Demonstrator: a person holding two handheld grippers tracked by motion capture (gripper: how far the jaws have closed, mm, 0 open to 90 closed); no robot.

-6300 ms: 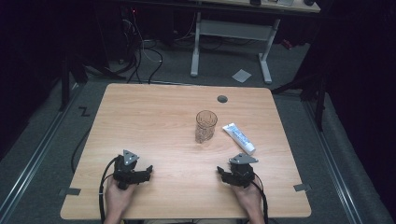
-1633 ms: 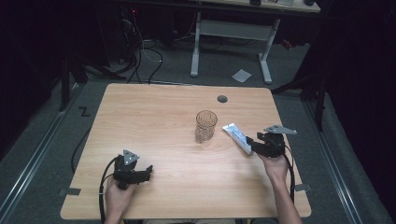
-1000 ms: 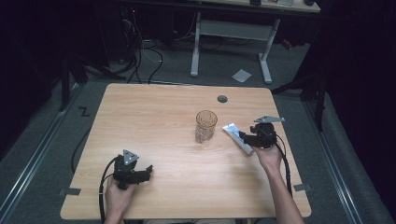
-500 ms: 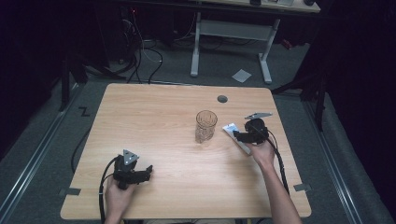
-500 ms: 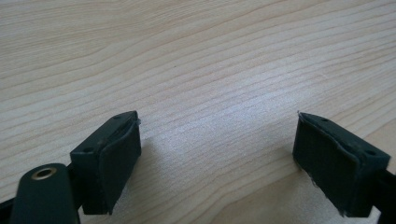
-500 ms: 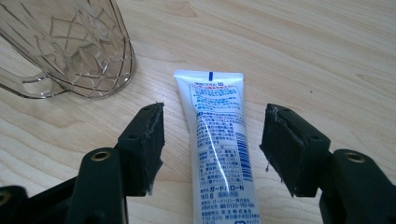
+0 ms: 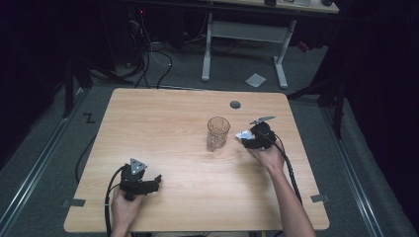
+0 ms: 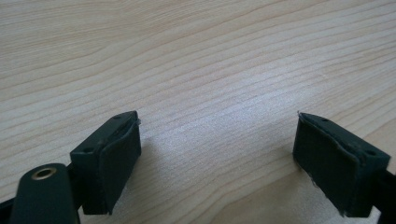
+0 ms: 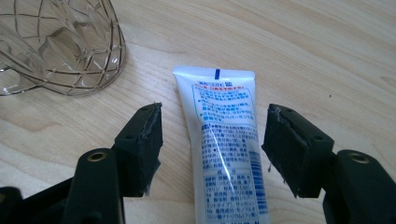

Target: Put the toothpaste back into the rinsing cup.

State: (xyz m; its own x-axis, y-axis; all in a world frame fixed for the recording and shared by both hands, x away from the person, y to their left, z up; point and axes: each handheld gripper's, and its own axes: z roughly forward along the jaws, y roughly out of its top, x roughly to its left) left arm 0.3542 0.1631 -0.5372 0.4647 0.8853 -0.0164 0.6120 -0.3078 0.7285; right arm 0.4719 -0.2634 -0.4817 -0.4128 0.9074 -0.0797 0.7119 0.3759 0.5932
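Toward the desk's (image 7: pixel 163 113) right edge, the right tool (image 9: pixel 212 140), moved in from the near edge, straddles the white tube (image 9: pixel 226 140) beside the glass (image 9: pixel 70 42), jaws just widened, untouching; left tool (image 8: pixel 217 158) gapes empty.

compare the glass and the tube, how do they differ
The glass is clear with a cut diamond pattern; the tube is white with blue print. The glass stands upright; the tube lies flat between the open right tool's pads. Both sit on the wooden table, close together.
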